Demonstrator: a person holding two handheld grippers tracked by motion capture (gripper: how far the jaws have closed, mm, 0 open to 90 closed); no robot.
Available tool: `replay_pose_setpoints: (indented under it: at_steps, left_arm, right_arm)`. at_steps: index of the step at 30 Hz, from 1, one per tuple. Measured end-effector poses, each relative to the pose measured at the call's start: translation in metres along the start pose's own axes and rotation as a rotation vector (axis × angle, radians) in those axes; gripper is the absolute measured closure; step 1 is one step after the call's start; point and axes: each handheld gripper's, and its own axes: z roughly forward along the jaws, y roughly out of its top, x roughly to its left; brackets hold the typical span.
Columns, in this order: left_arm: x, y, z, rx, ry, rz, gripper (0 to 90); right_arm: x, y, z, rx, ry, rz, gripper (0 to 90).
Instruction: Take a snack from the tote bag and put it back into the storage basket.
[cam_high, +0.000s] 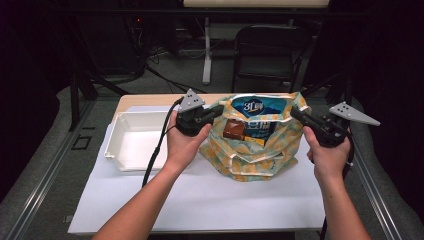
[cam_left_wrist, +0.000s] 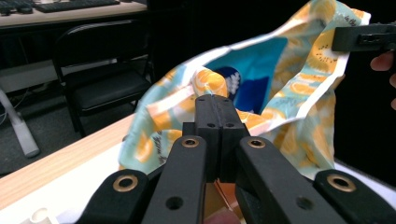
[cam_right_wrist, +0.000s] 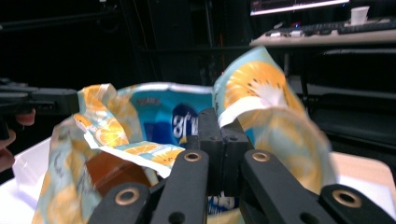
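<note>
Scene: a person at a table (cam_high: 210, 210) covered w/ a white sheet, seen from above; forearms come in from the bottom, one gripper in each hand

Bag: a soft bag (cam_high: 255, 145) printed w/ orange slices on pale blue-green, white trim at the rim, stands near the table's middle, mouth pulled wide btwn the two grippers; in the left gripper view the bag (cam_left_wrist: 289, 93) rises behind the jaws, in the right gripper view the bag (cam_right_wrist: 140, 130) spreads left of and behind the jaws

Inside bag: a blue packet (cam_high: 256, 107) w/ white print against the far wall, and a brown packet (cam_high: 233, 130) toward the bag's left side

Left gripper: left gripper (cam_high: 216, 112) at the bag's left rim; in its own view the left gripper (cam_left_wrist: 215, 100) has both jaws pressed together, pinching the fabric edge

Right gripper: right gripper (cam_high: 295, 113) at the bag's right rim; in its own view the right gripper (cam_right_wrist: 214, 122) has jaws closed tight on the white-trimmed rim

Left hand: left hand (cam_high: 184, 142) wraps the gripper body, a black cable (cam_high: 159, 145) trailing down along the forearm

Right hand: right hand (cam_high: 327, 157) grips the other handle, grey three-cornered plate on top

Tray: a white rectangular tray (cam_high: 116, 145) sits left of the bag, just beside the left hand; nothing seen in it

Background: dark room, a black folding chair (cam_high: 265, 50) beyond the table's far edge
</note>
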Motion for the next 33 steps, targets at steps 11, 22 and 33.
replay_pose_setpoints:
  at_steps: [11, 22, 33]
  left_arm:
    - [0.016, 0.027, 0.003, -0.048, 0.05, -0.013, 90.0]
    - [0.042, 0.041, 0.027, -0.021, 0.137, -0.051, 90.0]
    - [0.065, -0.016, 0.074, 0.156, 0.064, -0.258, 90.0]
  right_arm:
    - [-0.005, 0.028, 0.021, -0.004, -0.029, -0.042, 90.0]
    - [-0.01, 0.048, 0.048, 0.041, -0.043, -0.058, 90.0]
    - [-0.042, 0.011, 0.071, 0.174, -0.102, 0.072, 88.6]
